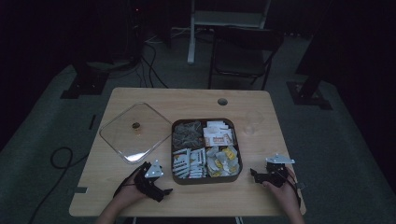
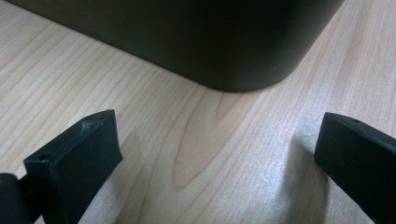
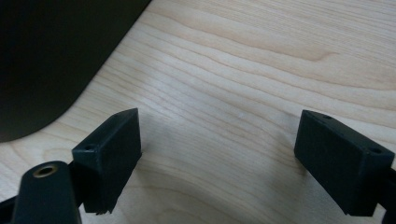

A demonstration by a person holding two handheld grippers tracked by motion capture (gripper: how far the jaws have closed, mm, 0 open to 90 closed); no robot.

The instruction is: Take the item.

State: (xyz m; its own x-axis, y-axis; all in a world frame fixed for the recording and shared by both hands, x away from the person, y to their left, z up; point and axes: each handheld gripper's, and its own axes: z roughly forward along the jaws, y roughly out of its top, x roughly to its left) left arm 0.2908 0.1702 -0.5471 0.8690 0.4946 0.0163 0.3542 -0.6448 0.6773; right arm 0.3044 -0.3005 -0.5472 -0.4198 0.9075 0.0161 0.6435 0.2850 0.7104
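- Dim room with grey carpet; a wooden table (image 1: 140, 98) stands in the middle, a dark folding chair (image 1: 243, 51) behind its far edge and black cables (image 1: 60, 158) on the floor at its left.
- Dark brown tray (image 1: 206, 179), square with rounded corners, sits near the table's front centre; four compartments hold packets: dark ones at far left, white and orange at far right, white sachets at near left, yellow and white at near right.
- Clear square lid (image 1: 135, 133) with a small brass knob lies flat on the table, just to the left of the tray.
- Clear glass (image 1: 252, 122) stands to the right of the tray, apart from it.
- Left gripper (image 1: 161, 191), held in the person's left hand (image 1: 128, 193), rests on the table near the tray's front left corner; in the left gripper view its jaws stand wide apart over bare wood, the tray's rounded corner just ahead, nothing between them.
- Right gripper (image 1: 254, 173), in the right hand (image 1: 282, 191), lies near the tray's front right corner; in the right gripper view its jaws are spread apart over bare wood, the tray wall at upper left.
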